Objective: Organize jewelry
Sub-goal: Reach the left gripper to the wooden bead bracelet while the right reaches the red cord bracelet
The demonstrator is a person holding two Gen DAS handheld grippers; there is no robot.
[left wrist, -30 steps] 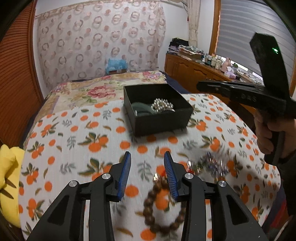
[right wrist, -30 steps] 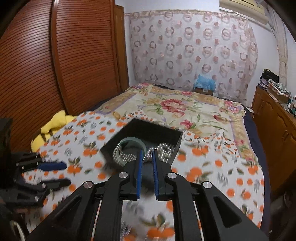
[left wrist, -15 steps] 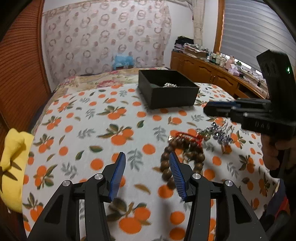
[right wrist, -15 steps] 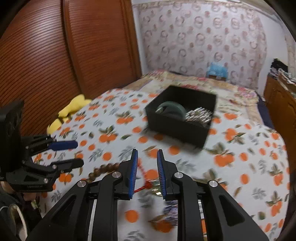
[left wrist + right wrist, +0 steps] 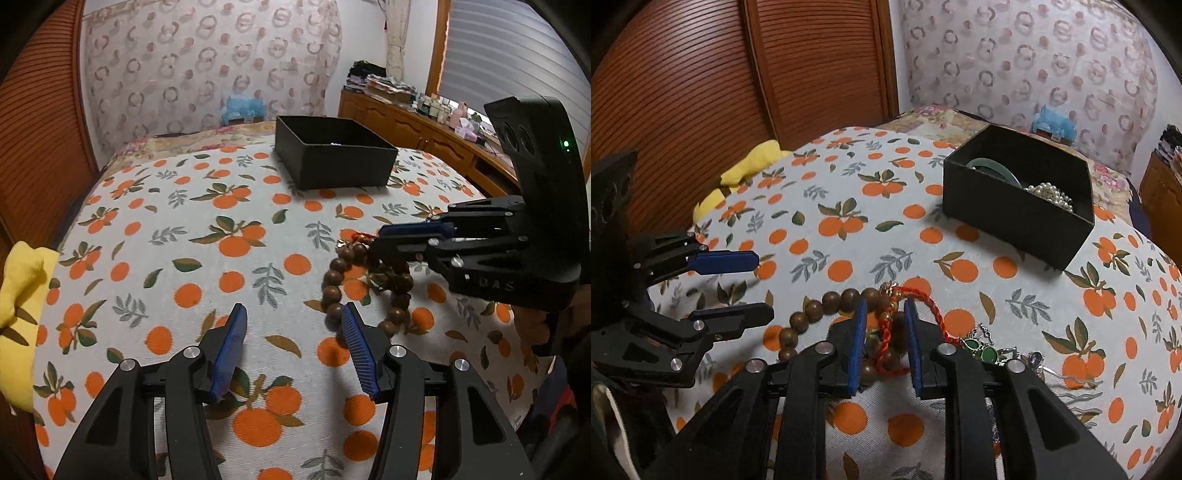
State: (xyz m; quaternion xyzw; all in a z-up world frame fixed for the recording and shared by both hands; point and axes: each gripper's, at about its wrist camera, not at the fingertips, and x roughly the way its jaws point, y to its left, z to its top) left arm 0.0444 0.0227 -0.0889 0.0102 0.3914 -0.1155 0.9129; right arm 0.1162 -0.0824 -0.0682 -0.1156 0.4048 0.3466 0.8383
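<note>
A: Right wrist view: right gripper (image 5: 884,325) jaws spread, straddling the red cord (image 5: 925,301) beside the beads (image 5: 827,299) on the bed (image 5: 849,206).

B: Probably to pinch it for the box (image 5: 1015,218). Left gripper (image 5: 291,325) spread, empty, nearby.

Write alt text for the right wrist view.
The right gripper, jaws open, straddles a red braided bracelet lying across a wooden bead bracelet on an orange-print cloth. A black box beyond holds a green bangle and pearls.
</note>
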